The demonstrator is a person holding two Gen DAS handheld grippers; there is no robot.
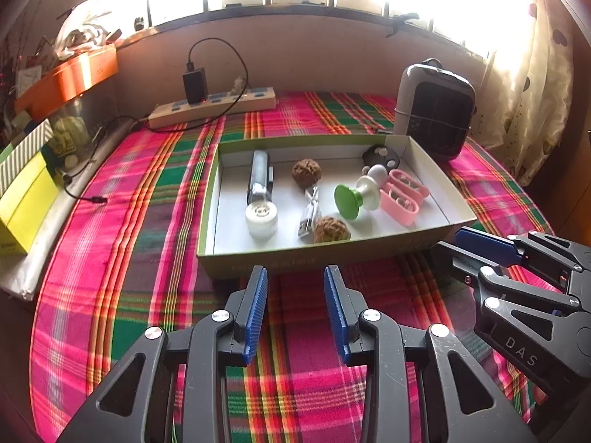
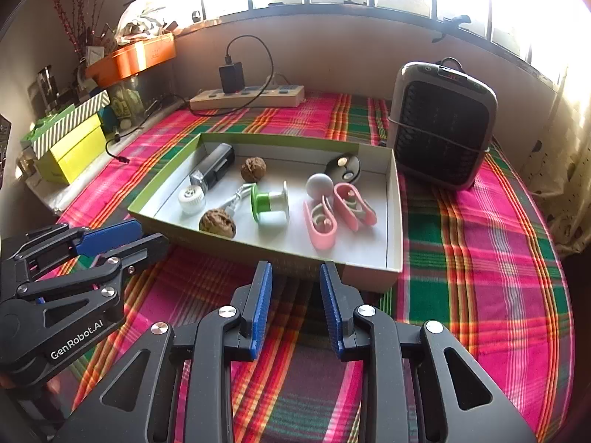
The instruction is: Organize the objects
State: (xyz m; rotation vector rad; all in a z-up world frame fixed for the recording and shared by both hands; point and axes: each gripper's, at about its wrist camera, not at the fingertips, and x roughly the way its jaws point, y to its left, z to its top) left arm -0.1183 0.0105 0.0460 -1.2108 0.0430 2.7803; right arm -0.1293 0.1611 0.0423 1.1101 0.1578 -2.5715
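Note:
A shallow green-rimmed box (image 1: 258, 260) (image 2: 395, 221) sits on the plaid cloth. In it lie a dark cylinder with a white cap (image 1: 259, 184) (image 2: 212, 170), two walnuts (image 1: 306, 172) (image 1: 331, 229) (image 2: 217, 222), a white USB cable (image 1: 309, 212), a green-and-white spool (image 1: 356, 195) (image 2: 269, 203), two pink clips (image 1: 402, 195) (image 2: 334, 214), a white ball (image 2: 318, 184) and a dark round piece (image 1: 380, 155) (image 2: 343, 168). My left gripper (image 1: 295, 310) (image 2: 122, 238) is open and empty in front of the box. My right gripper (image 2: 295, 308) (image 1: 458, 245) is open and empty at the box's near right corner.
A grey fan heater (image 1: 436, 110) (image 2: 441, 125) stands behind the box on the right. A power strip with a black charger (image 1: 212, 105) (image 2: 247, 96) lies at the back. Yellow and striped boxes (image 1: 22, 192) (image 2: 70, 144) and an orange tray (image 1: 70, 77) stand left. A curtain (image 1: 535, 85) hangs right.

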